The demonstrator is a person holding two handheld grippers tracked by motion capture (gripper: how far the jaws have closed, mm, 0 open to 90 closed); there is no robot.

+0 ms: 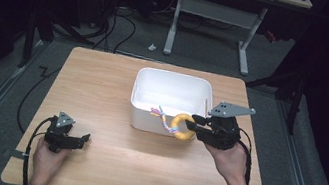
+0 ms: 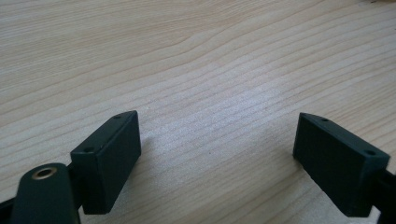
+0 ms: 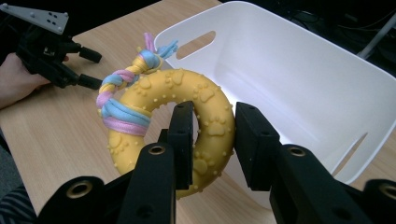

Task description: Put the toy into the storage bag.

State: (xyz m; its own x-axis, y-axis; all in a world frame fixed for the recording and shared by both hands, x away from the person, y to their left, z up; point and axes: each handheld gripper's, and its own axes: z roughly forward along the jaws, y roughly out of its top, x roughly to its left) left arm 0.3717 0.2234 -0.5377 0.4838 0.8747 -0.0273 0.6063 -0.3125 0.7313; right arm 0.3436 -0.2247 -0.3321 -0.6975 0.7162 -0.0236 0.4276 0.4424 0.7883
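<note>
Light wooden surface (image 1: 116, 94), rectangular, bearing one white plastic tub (image 1: 172, 87) with slotted handles, set toward its far middle.

Yellow rubber ring toy (image 3: 187, 116), studded with paw prints, knotted with a pink, blue and yellow braided rope (image 3: 122, 95): held off the surface at the tub's near rim, rope end over the rim.

Right gripper (image 3: 212, 140): closed on the ring toy's band, one jaw through the hole, one outside.

Left gripper (image 2: 217, 154): jaws spread wide, nothing between them, low over bare wood at the near left, well apart from the tub.
</note>
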